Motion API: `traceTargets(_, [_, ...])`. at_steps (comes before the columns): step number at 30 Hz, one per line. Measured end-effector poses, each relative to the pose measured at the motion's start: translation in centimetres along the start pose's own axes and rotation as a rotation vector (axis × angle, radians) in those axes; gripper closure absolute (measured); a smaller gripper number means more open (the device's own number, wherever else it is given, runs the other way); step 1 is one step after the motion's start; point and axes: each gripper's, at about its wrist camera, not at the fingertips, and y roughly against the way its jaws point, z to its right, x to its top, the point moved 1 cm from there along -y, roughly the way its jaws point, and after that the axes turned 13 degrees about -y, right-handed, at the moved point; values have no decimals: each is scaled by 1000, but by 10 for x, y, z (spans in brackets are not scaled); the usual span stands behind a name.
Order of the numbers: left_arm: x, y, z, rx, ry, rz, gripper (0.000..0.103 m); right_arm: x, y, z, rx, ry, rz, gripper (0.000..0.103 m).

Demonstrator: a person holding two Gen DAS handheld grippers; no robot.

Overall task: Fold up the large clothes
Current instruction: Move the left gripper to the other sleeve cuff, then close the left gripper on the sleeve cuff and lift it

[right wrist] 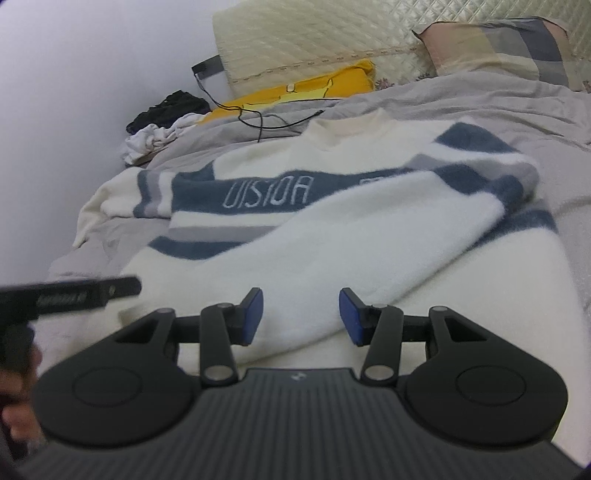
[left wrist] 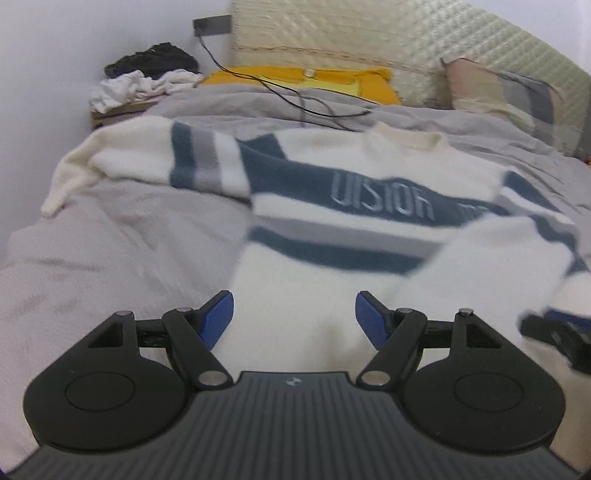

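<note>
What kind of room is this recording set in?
Most likely a bedroom: a sweater lies on a bed with a grey duvet, a pillow and a quilted headboard.

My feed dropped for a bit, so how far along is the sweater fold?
Done: the right sleeve lies folded across the front of the sweater, which is spread on the bed. In hand: nothing. The left tool and right tool both stand open above the hem, gripping no fabric. Left: the left sleeve is spread out to the side, and the body is not folded up.
</note>
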Motion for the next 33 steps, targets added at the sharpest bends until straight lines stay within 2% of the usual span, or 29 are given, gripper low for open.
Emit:
traceTargets(5, [29,-31,-41,47,61,6,22,2,-5,-1,24,-24,-24,54])
traceTargets(9, [45,-54,-101,77,206,22,21,4,-8,-2,58,-54,-44,54])
traceTargets(15, [47,-90,-190,199,385,1,21,5,-18,-9,73,-14,-49,53])
traceTargets(22, [46,-123,-250,258,476,5,21,11,-39,0,75,-65,-84,54])
traceTargets(28, [51,-153,-279,233,571,32,21,15,-48,3,84,-92,-89,55])
traceTargets(31, [51,-168,-291,171,665,70,21,13,-51,5,86,-92,-92,55])
traceTargets(33, [48,-179,-304,87,794,113,21,13,-52,5,85,-89,-93,55])
